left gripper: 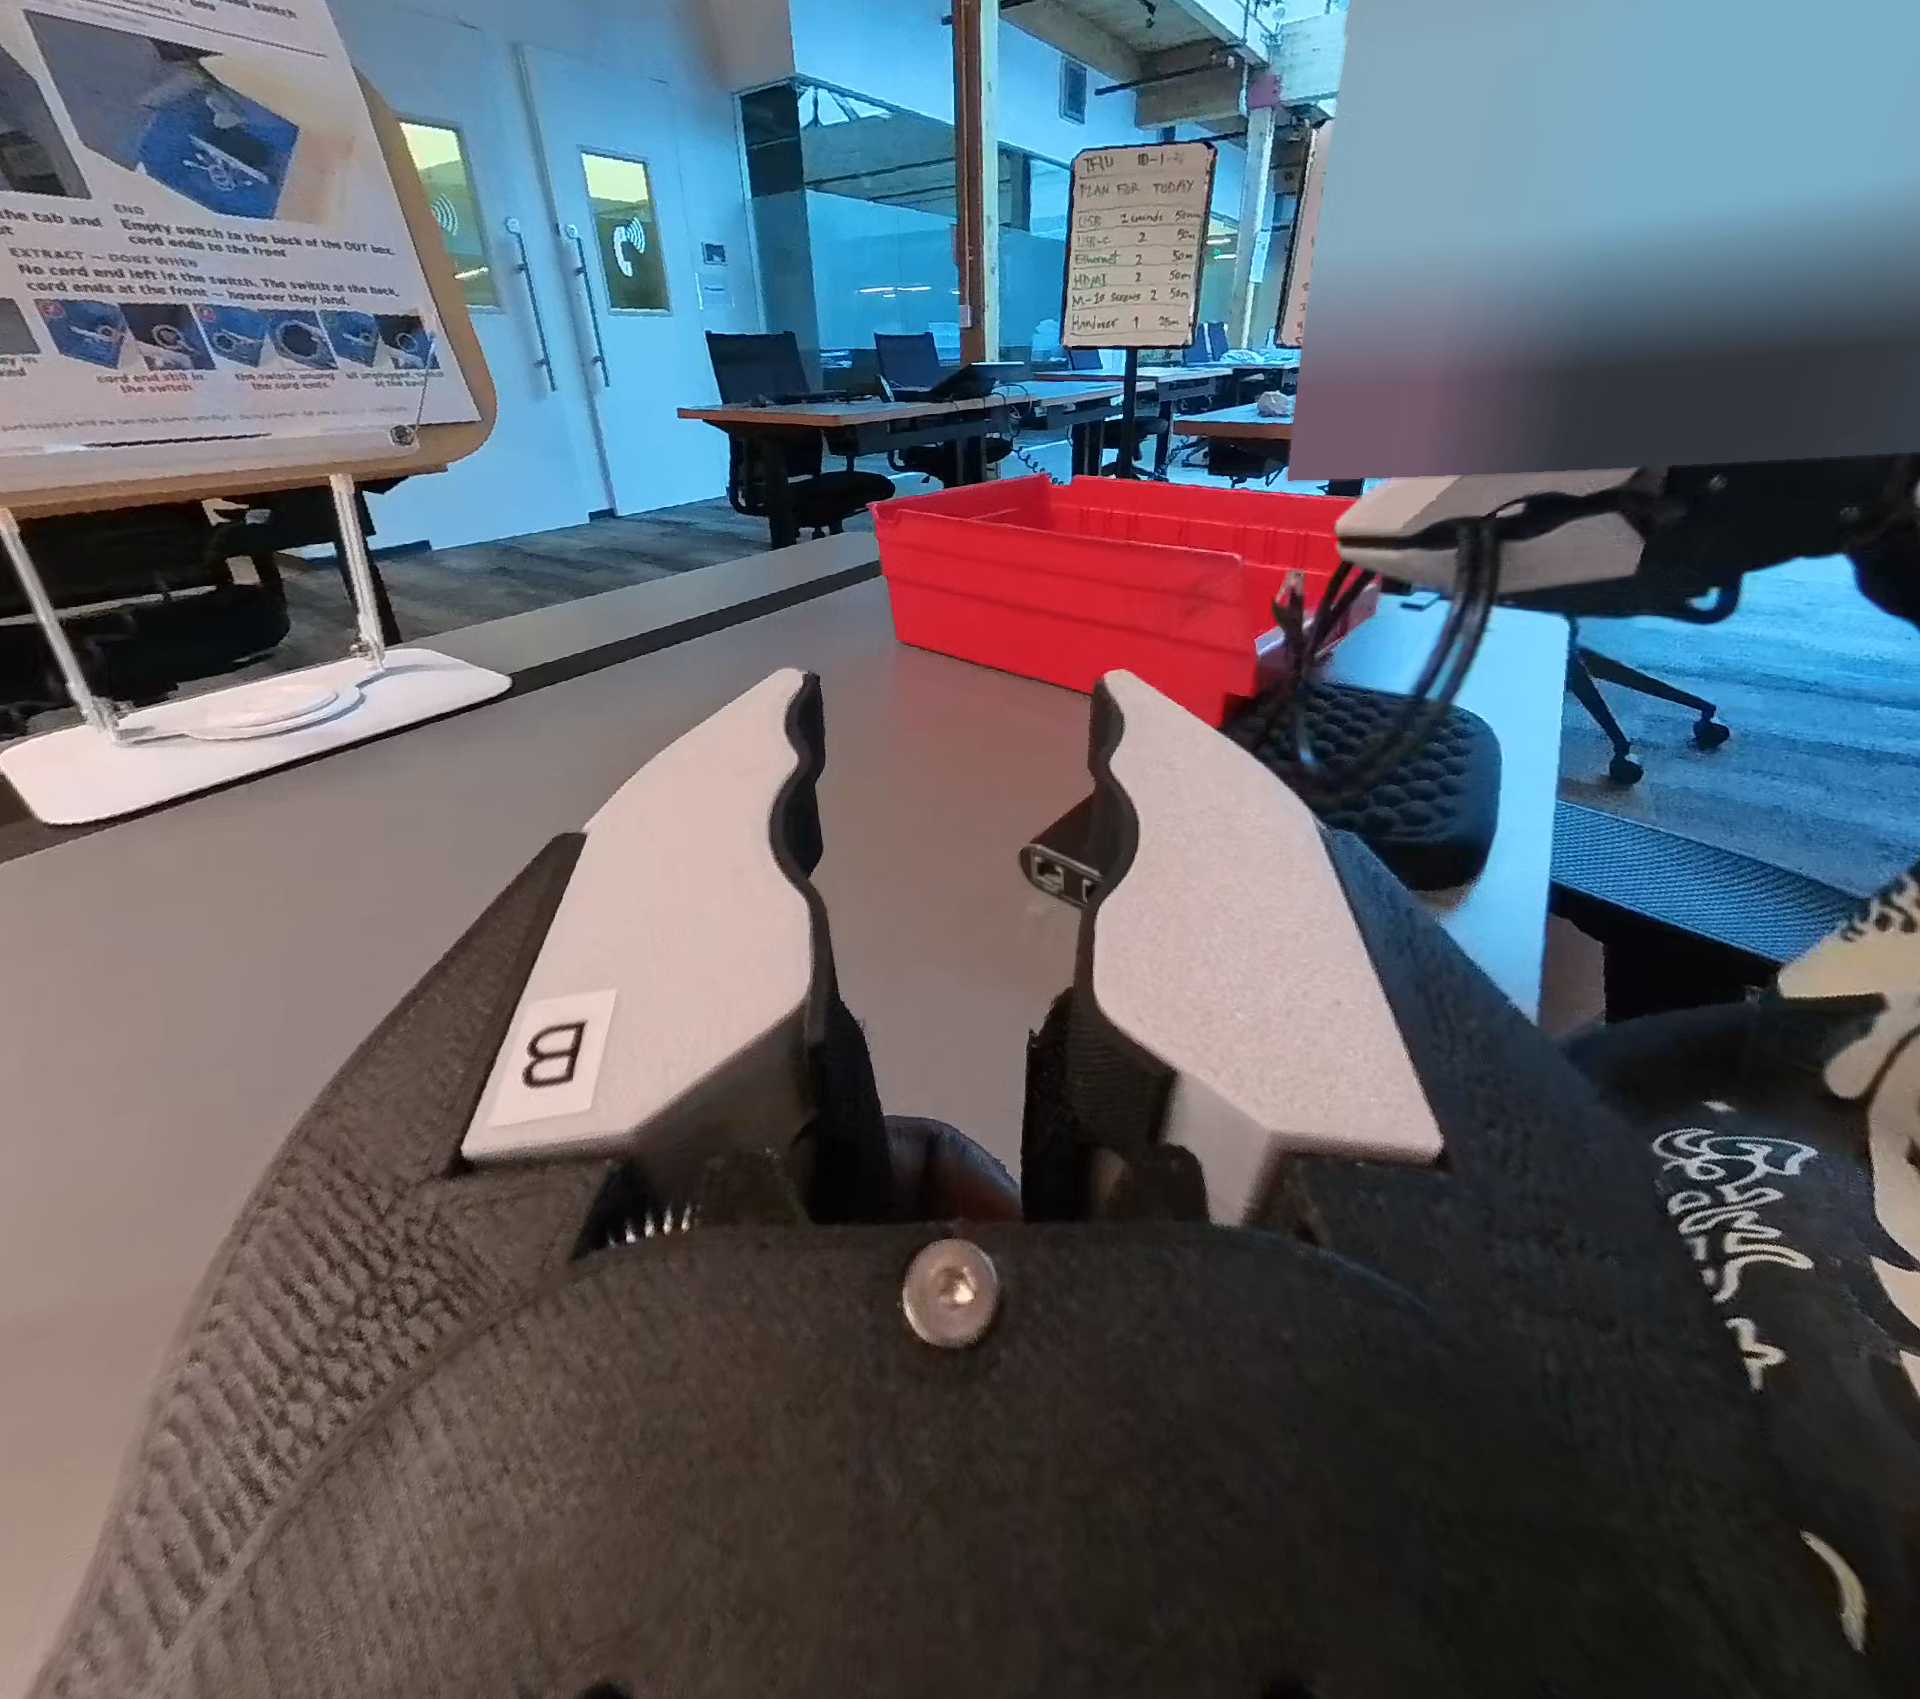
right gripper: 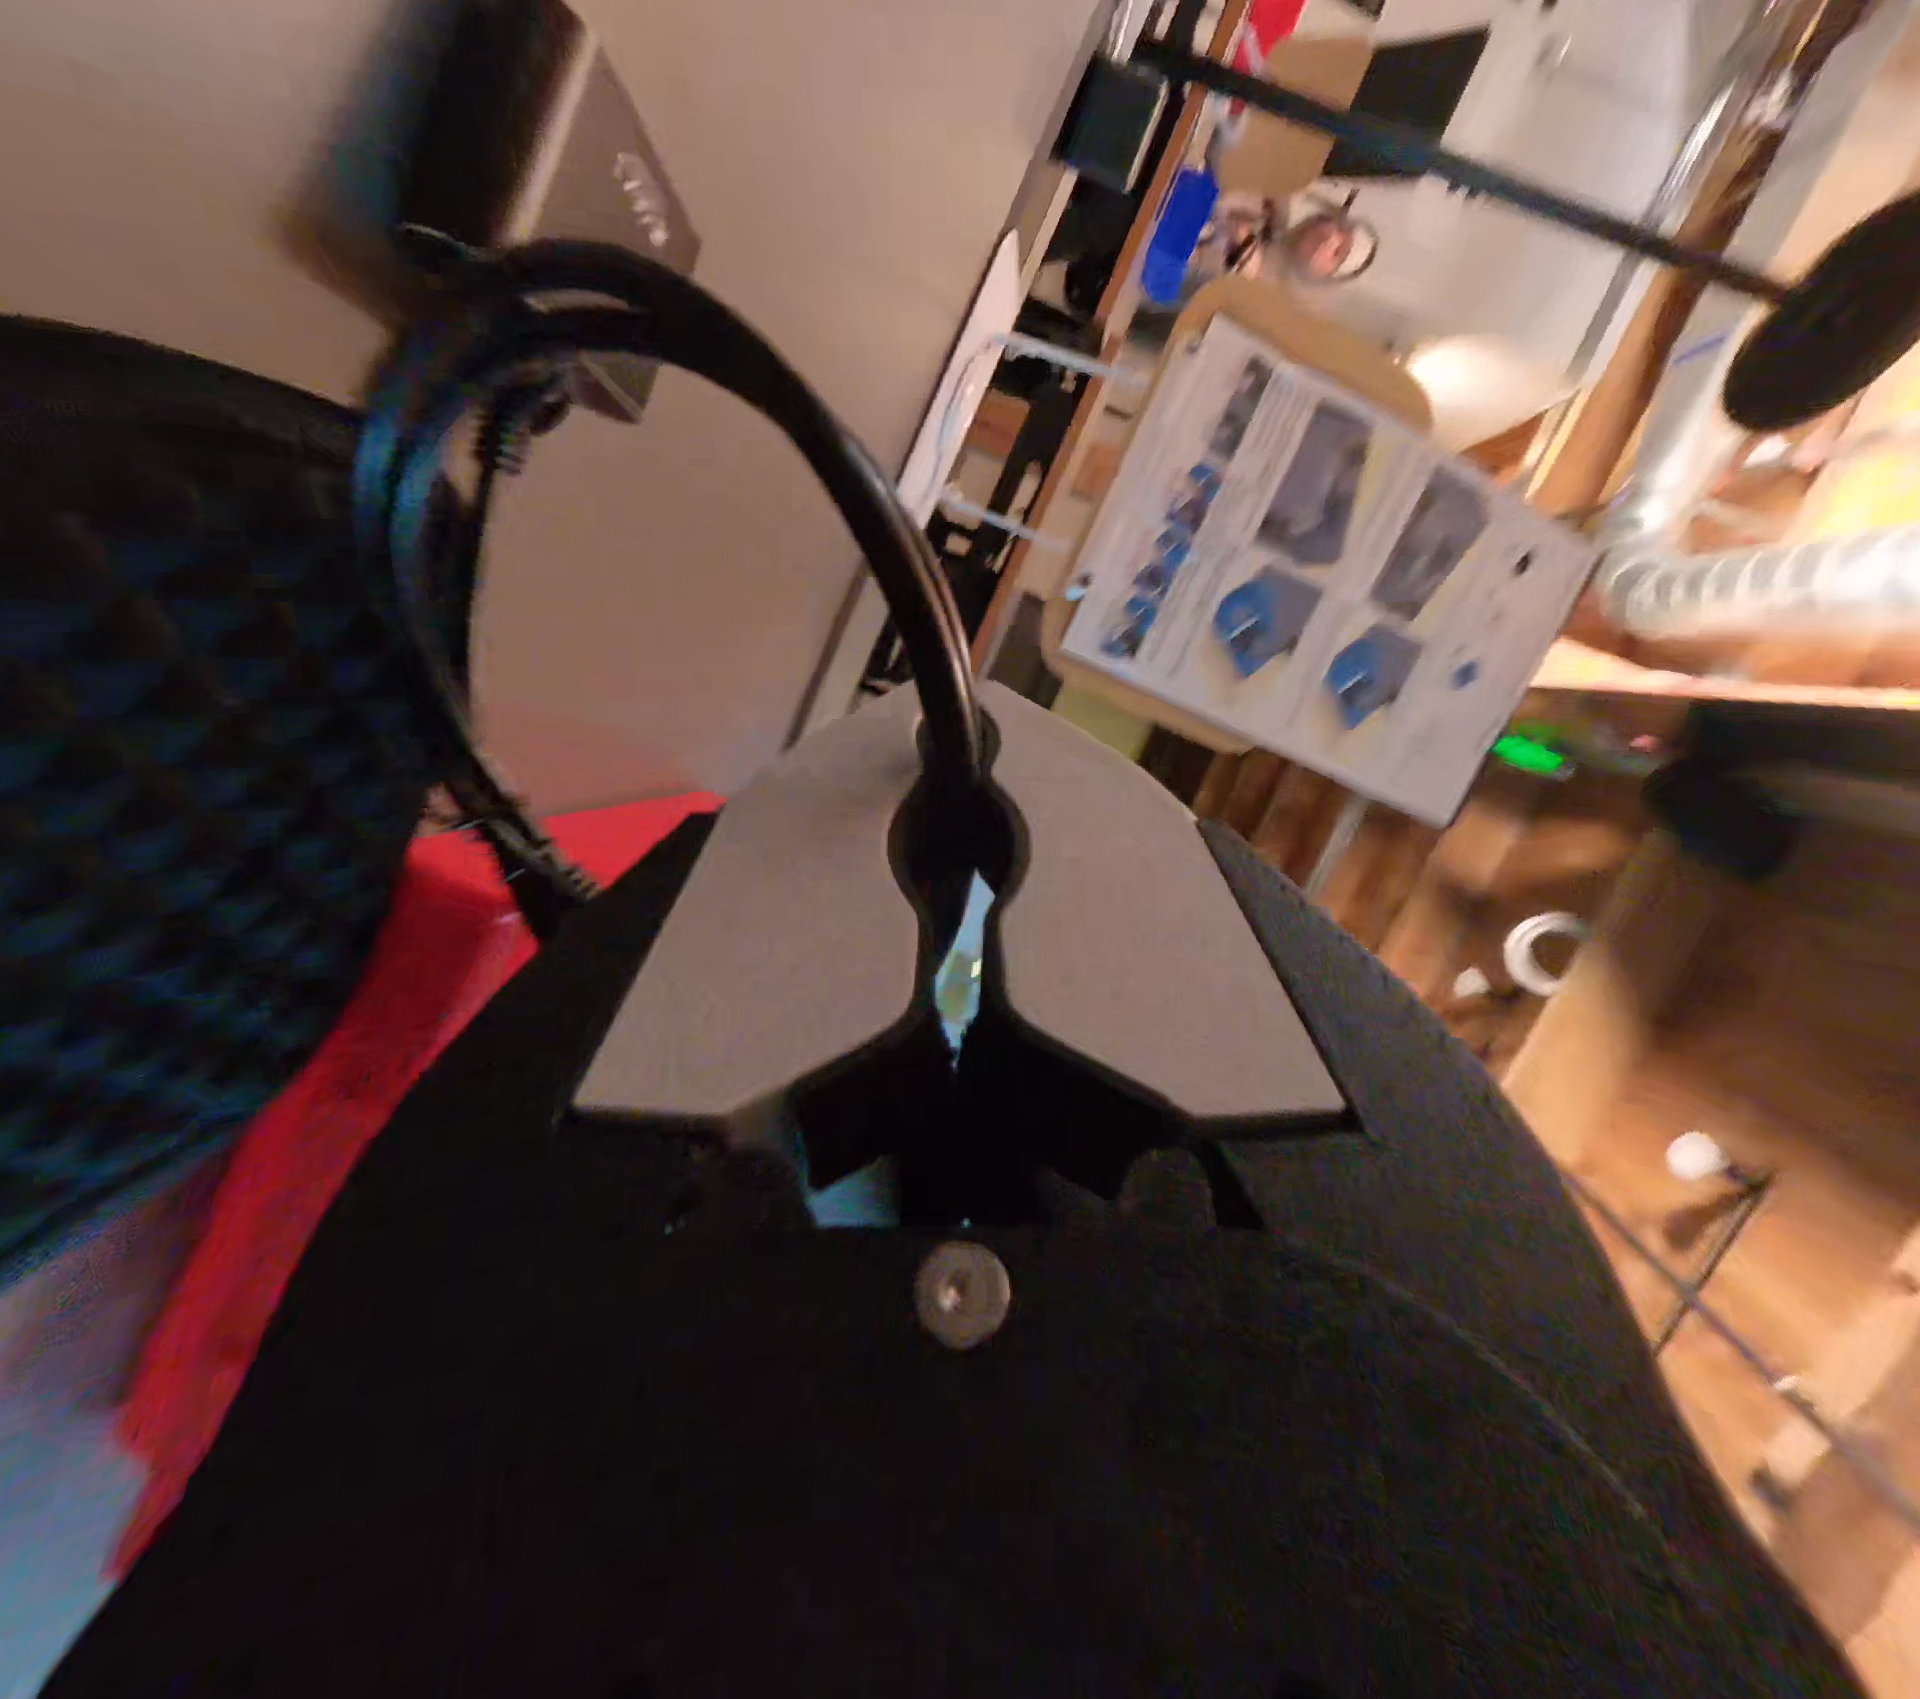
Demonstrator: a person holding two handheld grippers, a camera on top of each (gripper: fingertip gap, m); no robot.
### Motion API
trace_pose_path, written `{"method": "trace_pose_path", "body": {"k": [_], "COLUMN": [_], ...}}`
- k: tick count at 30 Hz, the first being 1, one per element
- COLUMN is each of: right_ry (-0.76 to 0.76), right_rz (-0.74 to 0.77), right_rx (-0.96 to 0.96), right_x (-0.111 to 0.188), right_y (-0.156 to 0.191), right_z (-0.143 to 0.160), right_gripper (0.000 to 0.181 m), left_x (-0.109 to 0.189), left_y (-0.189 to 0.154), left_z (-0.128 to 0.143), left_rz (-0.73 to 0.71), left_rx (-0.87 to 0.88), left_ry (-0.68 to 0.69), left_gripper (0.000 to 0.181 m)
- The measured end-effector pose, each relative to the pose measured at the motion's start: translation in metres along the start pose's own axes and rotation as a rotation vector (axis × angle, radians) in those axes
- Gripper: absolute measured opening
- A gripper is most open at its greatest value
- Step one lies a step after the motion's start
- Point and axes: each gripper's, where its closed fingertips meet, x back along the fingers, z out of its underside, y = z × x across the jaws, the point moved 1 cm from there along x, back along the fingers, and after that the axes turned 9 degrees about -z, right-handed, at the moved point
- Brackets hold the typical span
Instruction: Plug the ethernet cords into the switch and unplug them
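My left gripper (left gripper: pixel 956 735) is open just above the dark table (left gripper: pixel 364 870). A small black switch (left gripper: pixel 1060 872) lies on the table by the inner side of my right finger, its port face towards me. The left pad does not touch it. My right gripper (right gripper: pixel 956 745) is shut on a black ethernet cord (right gripper: pixel 831 454), which loops out from its fingertips into a strapped coil (right gripper: pixel 416 486). In the left wrist view this gripper (left gripper: pixel 1351 532) is up at the right, and the cord (left gripper: pixel 1455 673) hangs from it with a plug (left gripper: pixel 1294 589) dangling. The switch (right gripper: pixel 582 174) also shows beyond the loop.
A red bin (left gripper: pixel 1060 589) stands on the table beyond my left gripper; it also shows in the right wrist view (right gripper: pixel 416 974). A black mesh chair seat (left gripper: pixel 1382 776) is at the table's right edge. An instruction sheet on a stand (left gripper: pixel 187 143) with a white base (left gripper: pixel 260 714) is far left. Tip to tip, the grippers are about 20 centimetres apart.
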Motion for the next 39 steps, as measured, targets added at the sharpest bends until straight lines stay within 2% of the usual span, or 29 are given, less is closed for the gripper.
{"method": "trace_pose_path", "body": {"k": [6,13,16,18,22,25,28,33,36,37,39], "right_ry": [-0.083,-0.203,-0.243,-0.235,-0.223,-0.233,-0.229,-0.360,-0.517,-0.530,-0.447], "right_rz": [0.160,0.095,0.046,-0.036,-0.148,-0.188,-0.221,-0.114,0.089,0.148,0.209], "right_rx": [0.211,0.184,0.118,0.114,0.089,0.040,-0.047,-0.331,-0.564,-0.594,-0.582], "right_x": [-0.003,-0.040,-0.057,-0.069,-0.081,-0.078,-0.068,-0.037,-0.013,-0.010,-0.021], "right_y": [-0.057,-0.046,-0.042,-0.031,-0.013,-0.011,-0.015,-0.042,-0.066,-0.068,-0.060], "right_z": [0.005,0.050,0.057,0.060,0.067,0.071,0.074,0.059,0.041,0.040,0.049], "right_gripper": [0.000,0.002,0.003,0.018,0.036,0.056,0.069,0.083,0.083,0.078,0.075], "left_x": [0.003,0.003,0.001,0.000,-0.001,0.000,0.000,0.000,0.000,0.000,-0.001], "left_y": [0.007,0.008,0.006,0.005,0.005,0.006,0.006,0.005,0.005,0.005,0.005], "left_z": [0.003,0.003,0.005,0.006,0.008,0.008,0.008,0.008,0.009,0.010,0.010], "left_rz": [-0.008,-0.013,-0.006,-0.006,-0.003,-0.003,-0.005,-0.003,-0.002,-0.002,-0.003], "left_rx": [0.033,0.037,0.041,0.029,0.029,0.037,0.035,0.029,0.034,0.036,0.042], "left_ry": [-0.004,-0.005,0.004,0.011,0.016,0.015,0.014,0.015,0.014,0.015,0.019], "left_gripper": [0.048,0.048,0.048,0.048,0.048,0.048,0.048,0.048,0.048,0.048,0.048]}}
